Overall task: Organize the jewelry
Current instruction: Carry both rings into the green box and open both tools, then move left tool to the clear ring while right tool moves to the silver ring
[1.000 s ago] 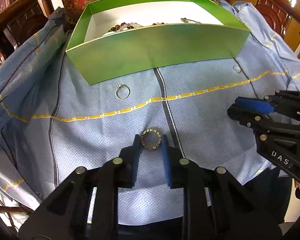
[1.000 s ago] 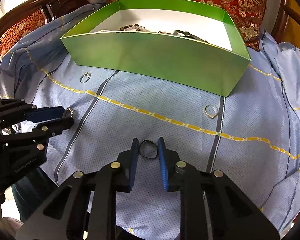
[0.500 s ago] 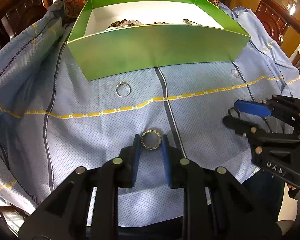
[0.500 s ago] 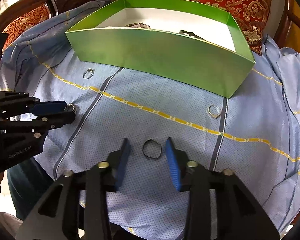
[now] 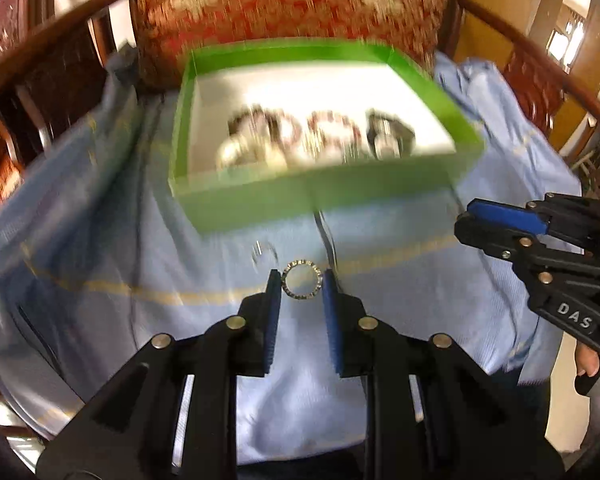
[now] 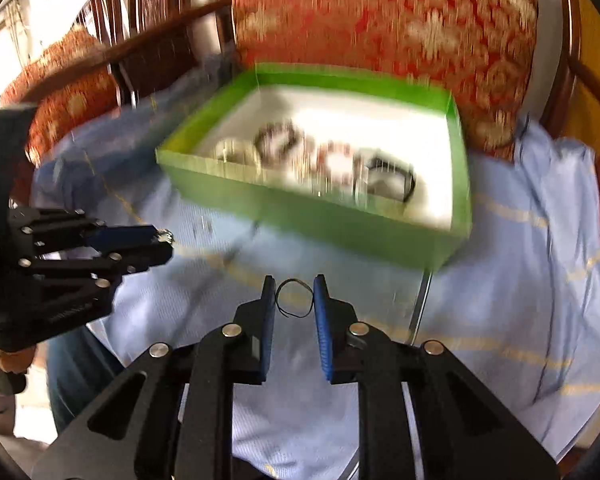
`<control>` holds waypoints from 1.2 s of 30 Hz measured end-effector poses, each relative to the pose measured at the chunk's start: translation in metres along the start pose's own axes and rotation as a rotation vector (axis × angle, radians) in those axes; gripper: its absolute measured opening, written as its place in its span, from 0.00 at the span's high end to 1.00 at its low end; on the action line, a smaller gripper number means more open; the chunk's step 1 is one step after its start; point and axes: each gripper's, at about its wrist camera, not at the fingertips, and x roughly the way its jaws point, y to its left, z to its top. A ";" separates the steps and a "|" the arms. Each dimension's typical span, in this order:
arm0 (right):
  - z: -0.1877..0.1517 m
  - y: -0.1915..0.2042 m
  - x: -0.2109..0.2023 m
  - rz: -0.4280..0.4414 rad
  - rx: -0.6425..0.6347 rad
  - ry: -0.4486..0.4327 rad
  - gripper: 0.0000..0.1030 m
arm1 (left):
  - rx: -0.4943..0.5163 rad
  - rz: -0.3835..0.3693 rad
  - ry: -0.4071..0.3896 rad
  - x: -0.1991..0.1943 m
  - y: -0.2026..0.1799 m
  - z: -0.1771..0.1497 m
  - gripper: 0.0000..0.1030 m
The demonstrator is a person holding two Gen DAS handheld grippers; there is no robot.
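Note:
My left gripper (image 5: 301,286) is shut on a studded gold ring (image 5: 302,285) and holds it above the blue cloth (image 5: 100,280). My right gripper (image 6: 294,295) is shut on a thin black ring (image 6: 295,297), also lifted. Ahead stands a green box (image 5: 320,196) with a white floor and several bracelets (image 5: 300,136) inside; it also shows in the right wrist view (image 6: 312,216). A small silver ring (image 5: 264,251) lies on the cloth in front of the box. The right gripper shows at the right of the left wrist view (image 5: 500,224), and the left gripper at the left of the right wrist view (image 6: 156,240).
A red and gold cushion (image 5: 292,0) stands behind the box. Dark wooden chair arms (image 5: 40,60) run along both sides. The cloth hangs over the seat's front edge. Both views are blurred by motion.
Both grippers have risen off the cloth with their rings and now look down into the box. The right gripper opened half a second ago and has closed on the black ring.

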 end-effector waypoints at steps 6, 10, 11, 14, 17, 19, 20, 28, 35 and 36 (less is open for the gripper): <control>0.055 -0.027 0.007 -0.013 0.052 -0.051 0.81 | -0.025 0.005 -0.059 0.001 0.012 0.061 0.80; 0.069 -0.046 0.038 -0.067 0.108 0.009 0.81 | -0.051 0.016 -0.024 0.028 0.017 0.080 0.80; 0.070 -0.046 0.042 -0.071 0.112 0.017 0.75 | -0.057 0.019 -0.014 0.036 0.018 0.084 0.80; 0.068 -0.053 0.042 -0.061 0.151 0.009 0.56 | -0.082 0.040 0.012 0.047 0.023 0.089 0.69; 0.061 -0.061 0.026 -0.042 0.180 -0.031 0.56 | -0.086 0.027 -0.017 0.037 0.028 0.084 0.68; 0.052 -0.069 0.008 -0.033 0.208 -0.062 0.56 | -0.091 0.013 -0.044 0.022 0.031 0.073 0.67; 0.048 -0.071 0.000 -0.024 0.221 -0.070 0.55 | -0.091 -0.005 -0.056 0.014 0.032 0.067 0.66; -0.009 -0.081 -0.012 -0.029 0.271 -0.006 0.55 | -0.054 -0.010 0.057 0.029 0.027 -0.010 0.63; -0.038 -0.063 0.015 -0.086 0.219 0.100 0.55 | -0.015 0.056 0.104 0.038 0.022 -0.045 0.62; -0.038 -0.061 0.018 -0.084 0.215 0.103 0.55 | -0.030 0.052 0.107 0.037 0.024 -0.042 0.62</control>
